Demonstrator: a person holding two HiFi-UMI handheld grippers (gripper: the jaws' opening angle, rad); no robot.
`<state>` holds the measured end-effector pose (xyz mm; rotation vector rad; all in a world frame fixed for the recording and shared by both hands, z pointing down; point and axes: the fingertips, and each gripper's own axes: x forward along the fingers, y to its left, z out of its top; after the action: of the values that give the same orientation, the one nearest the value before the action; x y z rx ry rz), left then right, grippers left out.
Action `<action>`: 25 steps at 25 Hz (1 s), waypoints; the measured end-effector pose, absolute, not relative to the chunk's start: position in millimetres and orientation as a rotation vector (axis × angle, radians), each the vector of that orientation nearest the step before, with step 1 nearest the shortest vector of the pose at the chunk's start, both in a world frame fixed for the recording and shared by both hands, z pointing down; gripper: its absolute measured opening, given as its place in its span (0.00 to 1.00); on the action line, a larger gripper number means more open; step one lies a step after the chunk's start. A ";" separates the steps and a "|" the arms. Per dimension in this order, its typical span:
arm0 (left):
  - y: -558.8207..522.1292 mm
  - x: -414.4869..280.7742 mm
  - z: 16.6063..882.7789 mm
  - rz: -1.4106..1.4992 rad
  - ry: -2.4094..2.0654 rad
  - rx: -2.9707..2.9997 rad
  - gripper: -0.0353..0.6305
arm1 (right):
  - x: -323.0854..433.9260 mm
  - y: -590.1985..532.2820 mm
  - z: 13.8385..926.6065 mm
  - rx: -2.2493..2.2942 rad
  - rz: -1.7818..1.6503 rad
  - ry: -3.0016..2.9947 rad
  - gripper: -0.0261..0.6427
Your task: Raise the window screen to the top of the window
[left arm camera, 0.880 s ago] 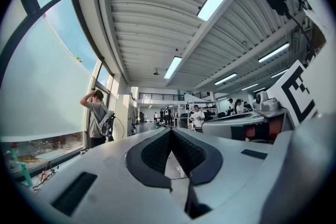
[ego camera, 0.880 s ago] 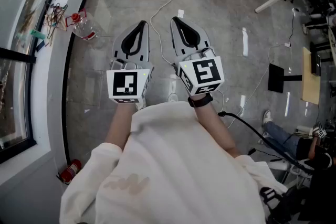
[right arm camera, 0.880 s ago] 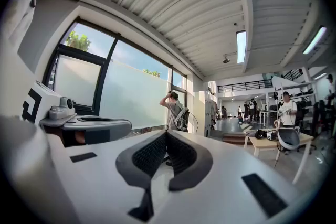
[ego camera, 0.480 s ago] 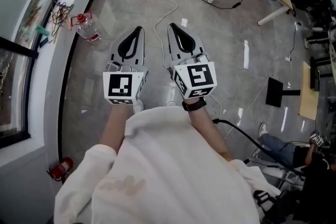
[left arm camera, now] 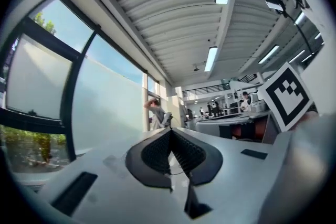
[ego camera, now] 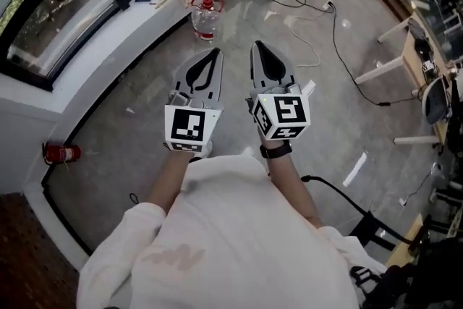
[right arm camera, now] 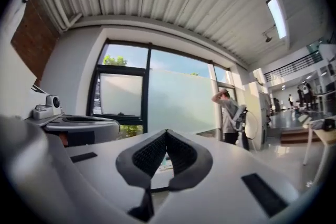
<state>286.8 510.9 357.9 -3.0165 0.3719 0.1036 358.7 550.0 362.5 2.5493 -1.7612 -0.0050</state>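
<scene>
The window runs along the upper left of the head view, behind a white sill. In the right gripper view a dark-framed pane carries a frosted screen over its lower part, with sky and leaves above it. The same frosted screen shows at the left of the left gripper view. My left gripper and right gripper are held side by side over the floor, a good way short of the window. Both are shut with nothing between the pads; the closed tips show as left gripper and right gripper.
A clear water bottle with a red cap stands on the floor just ahead of the grippers. A red fire extinguisher lies by the wall at left. Cables trail across the floor; desks are at right. A person stands by the far window.
The head view has swung toward the window, which now spans the upper left, and the bottle now lies ahead of the grippers. Both grippers stay side by side and shut.
</scene>
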 end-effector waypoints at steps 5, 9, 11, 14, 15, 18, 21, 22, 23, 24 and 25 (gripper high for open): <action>436.6 188.4 360.8 0.089 0.835 -2.925 0.06 | 270.7 448.7 368.1 2.242 0.001 -2.142 0.04; 400.9 94.8 374.3 0.074 1.237 -2.781 0.06 | 171.6 391.8 378.4 1.902 -0.022 -2.449 0.04; 396.0 58.3 385.2 0.050 1.383 -2.722 0.06 | 130.0 381.3 387.7 1.762 -0.019 -2.555 0.04; 397.9 9.4 398.2 0.029 1.571 -2.639 0.06 | 75.4 375.4 404.5 1.571 0.009 -2.670 0.04; 399.1 -4.7 403.9 0.027 1.623 -2.619 0.06 | 59.4 375.2 411.5 1.512 0.021 -2.694 0.04; 396.1 -35.1 428.8 0.015 1.749 -2.605 0.06 | 21.5 374.9 437.0 1.363 0.063 -2.726 0.04; 383.7 -48.6 447.3 0.009 1.818 -2.630 0.06 | 2.1 372.7 459.1 1.272 0.108 -2.719 0.04; 377.7 -50.3 448.9 0.007 1.815 -2.636 0.06 | -0.6 370.0 462.5 1.268 0.120 -2.719 0.04; 370.4 -50.9 449.2 0.002 1.801 -2.639 0.06 | -1.5 364.5 465.1 1.278 0.132 -2.720 0.04; 361.6 -50.7 449.2 -0.002 1.783 -2.642 0.06 | -0.9 355.4 467.8 1.298 0.146 -2.722 0.04; 351.0 -50.7 449.0 -0.002 1.768 -2.645 0.06 | 0.3 342.5 470.1 1.318 0.164 -2.723 0.04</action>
<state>-50.7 351.0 449.0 -2.6454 1.7683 -0.0017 0.3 342.5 470.1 1.3179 -2.7227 0.1637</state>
